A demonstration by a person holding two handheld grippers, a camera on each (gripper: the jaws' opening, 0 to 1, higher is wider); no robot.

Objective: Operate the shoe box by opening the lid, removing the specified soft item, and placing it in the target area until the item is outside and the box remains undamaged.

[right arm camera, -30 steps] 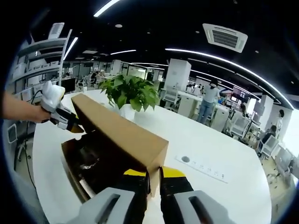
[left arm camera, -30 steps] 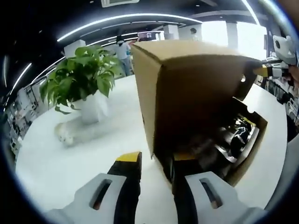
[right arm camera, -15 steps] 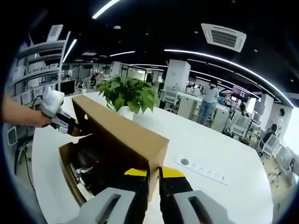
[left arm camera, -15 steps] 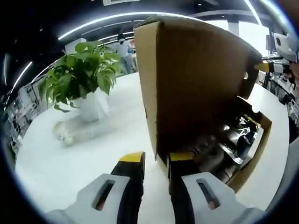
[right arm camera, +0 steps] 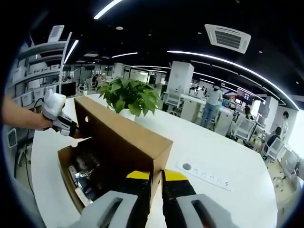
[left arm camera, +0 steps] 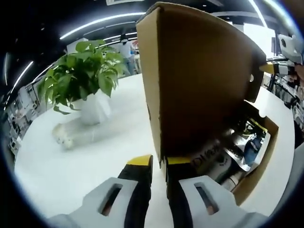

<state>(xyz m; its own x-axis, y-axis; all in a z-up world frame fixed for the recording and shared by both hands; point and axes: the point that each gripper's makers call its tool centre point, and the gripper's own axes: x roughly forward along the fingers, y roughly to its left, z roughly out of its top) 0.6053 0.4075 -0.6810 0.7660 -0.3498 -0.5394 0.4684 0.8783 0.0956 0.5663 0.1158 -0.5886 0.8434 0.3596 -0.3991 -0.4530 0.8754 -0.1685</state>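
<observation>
On the dark item (left arm camera: 223, 159) inside your shoe box (left arm camera: 259, 156) you can read only pale letters like "DI". The box sits on the white desk (left arm camera: 71, 166) with dark, glossy contents (right arm camera: 88, 173) in it. Your left gripper (left arm camera: 158, 164) is clamped on one corner of the lid (left arm camera: 204, 80), your right gripper (right arm camera: 156, 176) on the other corner. Since a second ago the lid has swung from tilted to near upright. A potted plant (left arm camera: 83, 78) stands behind.
</observation>
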